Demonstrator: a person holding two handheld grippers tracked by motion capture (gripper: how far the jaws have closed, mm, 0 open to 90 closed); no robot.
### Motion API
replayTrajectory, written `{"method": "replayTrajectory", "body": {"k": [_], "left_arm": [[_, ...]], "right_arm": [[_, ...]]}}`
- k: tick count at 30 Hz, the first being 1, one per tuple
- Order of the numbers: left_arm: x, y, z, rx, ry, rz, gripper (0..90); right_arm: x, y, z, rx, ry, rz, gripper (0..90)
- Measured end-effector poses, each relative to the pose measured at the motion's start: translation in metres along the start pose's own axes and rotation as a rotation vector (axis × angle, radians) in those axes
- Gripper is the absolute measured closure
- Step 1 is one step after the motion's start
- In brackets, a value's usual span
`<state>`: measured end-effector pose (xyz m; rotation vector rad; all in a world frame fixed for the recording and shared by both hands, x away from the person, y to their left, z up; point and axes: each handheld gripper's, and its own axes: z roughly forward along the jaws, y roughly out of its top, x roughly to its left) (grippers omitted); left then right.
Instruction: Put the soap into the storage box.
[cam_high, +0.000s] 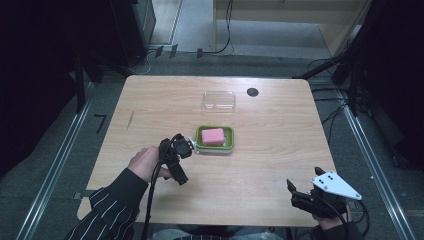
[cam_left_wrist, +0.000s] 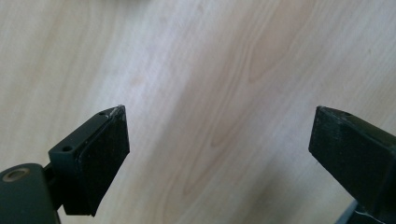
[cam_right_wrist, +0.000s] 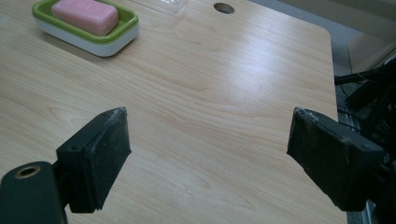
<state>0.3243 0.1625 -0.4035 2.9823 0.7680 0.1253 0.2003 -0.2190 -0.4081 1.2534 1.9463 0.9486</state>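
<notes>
A pink soap bar (cam_high: 213, 136) lies in a green-rimmed white dish (cam_high: 230, 141) near the middle of the wooden table (cam_high: 280, 135). My left gripper (cam_high: 176, 161) hovers just left of the dish, pointed down at bare wood, its jaws wide open and empty (cam_left_wrist: 219, 140). My right gripper (cam_high: 295, 192) rests near the front right edge, open with nothing between its jaws (cam_right_wrist: 208, 140). From it, the soap (cam_right_wrist: 85, 15) in its dish (cam_right_wrist: 116, 35) lies far off to the upper left.
A clear plastic lid (cam_high: 218, 100) lies behind the dish, toward the far edge. A round cable hole (cam_high: 252, 92) sits right of it. Cables and dark stands surround the table on the floor.
</notes>
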Motion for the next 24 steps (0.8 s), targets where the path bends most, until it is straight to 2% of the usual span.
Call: {"method": "replayTrajectory", "body": {"k": [3,5,7,9,11,13,16,18,21,24], "left_arm": [[-0.004,-0.011,0.004,-0.004,-0.009,-0.022,5.6],[-0.007,-0.021,0.008,0.010,-0.010,-0.028,5.6],[-0.010,-0.028,0.010,-0.001,-0.011,-0.058,5.6],[-0.010,-0.032,0.011,0.001,-0.015,-0.059,5.6],[-0.013,-0.042,0.015,-0.008,-0.017,-0.086,5.6],[-0.016,-0.048,0.020,0.000,-0.018,-0.090,5.6],[-0.017,-0.053,0.023,0.013,-0.029,-0.093,5.6],[-0.018,-0.057,0.028,0.005,-0.044,-0.112,5.6],[-0.018,-0.058,0.029,0.003,-0.052,-0.113,5.6],[-0.019,-0.060,0.035,0.010,-0.084,-0.112,5.6]], "right_arm": [[0.001,0.000,0.000,0.001,0.001,0.001,13.5],[0.001,0.000,0.000,0.000,0.002,-0.002,13.5],[0.001,0.000,0.000,0.000,0.003,-0.001,13.5],[0.001,0.000,0.000,-0.001,0.001,-0.002,13.5],[0.001,0.000,0.000,-0.001,0.002,-0.003,13.5],[0.001,0.000,0.000,-0.002,0.001,-0.002,13.5],[0.001,0.000,-0.001,-0.001,0.001,-0.001,13.5],[0.001,0.000,-0.001,-0.001,0.001,0.001,13.5],[0.001,0.000,-0.001,0.000,0.001,0.000,13.5],[0.001,0.000,0.000,-0.001,0.000,0.001,13.4]]}}
